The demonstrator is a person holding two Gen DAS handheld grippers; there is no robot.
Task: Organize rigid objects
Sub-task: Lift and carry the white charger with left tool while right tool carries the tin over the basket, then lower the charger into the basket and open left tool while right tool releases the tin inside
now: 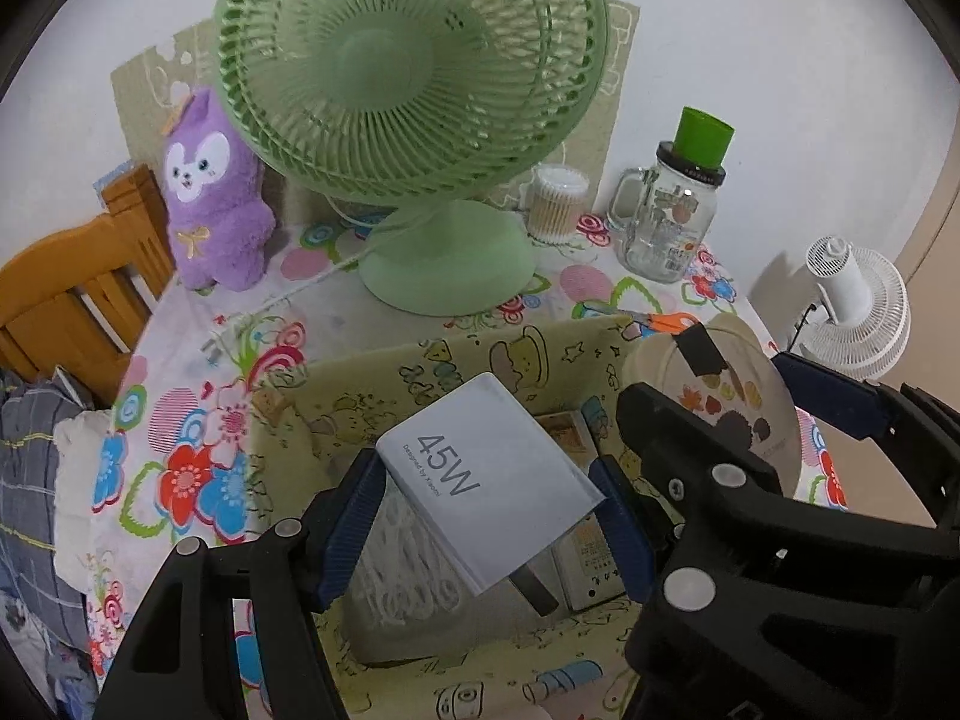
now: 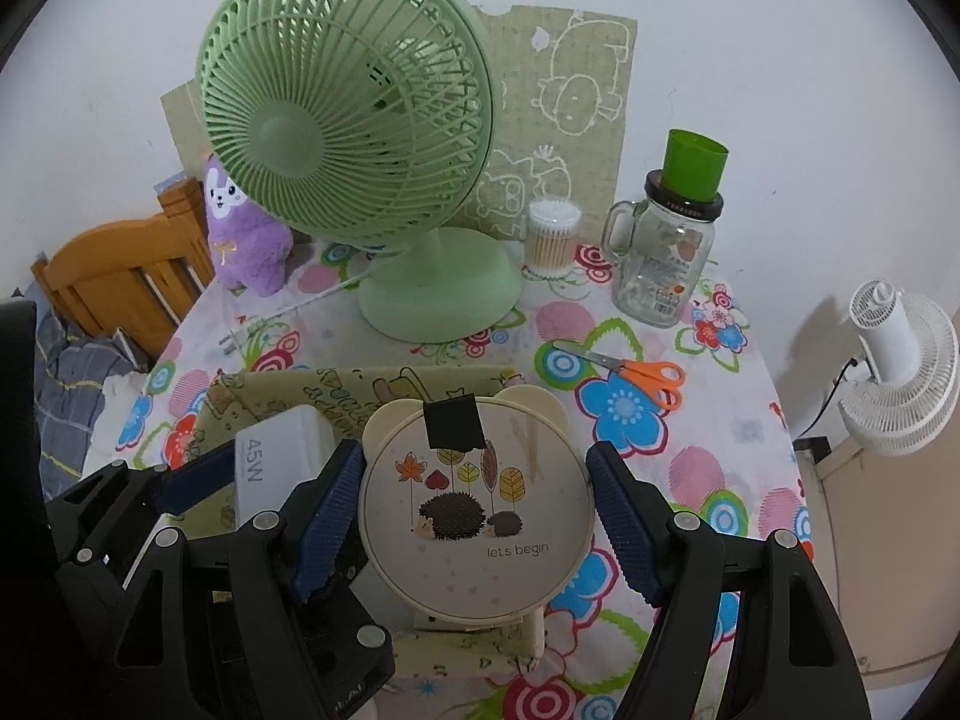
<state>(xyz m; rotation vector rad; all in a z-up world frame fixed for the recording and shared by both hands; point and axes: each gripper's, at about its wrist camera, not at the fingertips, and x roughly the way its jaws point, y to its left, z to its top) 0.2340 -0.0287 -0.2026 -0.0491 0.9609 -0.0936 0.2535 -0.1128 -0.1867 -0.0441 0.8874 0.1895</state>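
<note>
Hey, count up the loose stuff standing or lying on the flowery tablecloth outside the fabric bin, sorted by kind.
Fans: 1, green desk fan
Plush toys: 1, purple plush
Jars: 2, cotton swab jar, glass mug jar
Cups: 1, green cup on the mug jar's lid
Scissors: 1, orange scissors
Total: 6

The counter (image 2: 708,456) wears a white cloth printed with red, blue and pink flowers; at twelve o'clock a pale green fan (image 2: 345,120), at ten a purple plush (image 2: 243,234) with a white face. The storage box (image 1: 360,384) is yellowish with cartoon doodles. The white box (image 1: 492,480) reads grey "45W". The cream round mirror (image 2: 477,510) shows hedgehogs and autumn trees. Scissors (image 2: 636,375) have orange handles; both claw pairs carry blue pads on black
</note>
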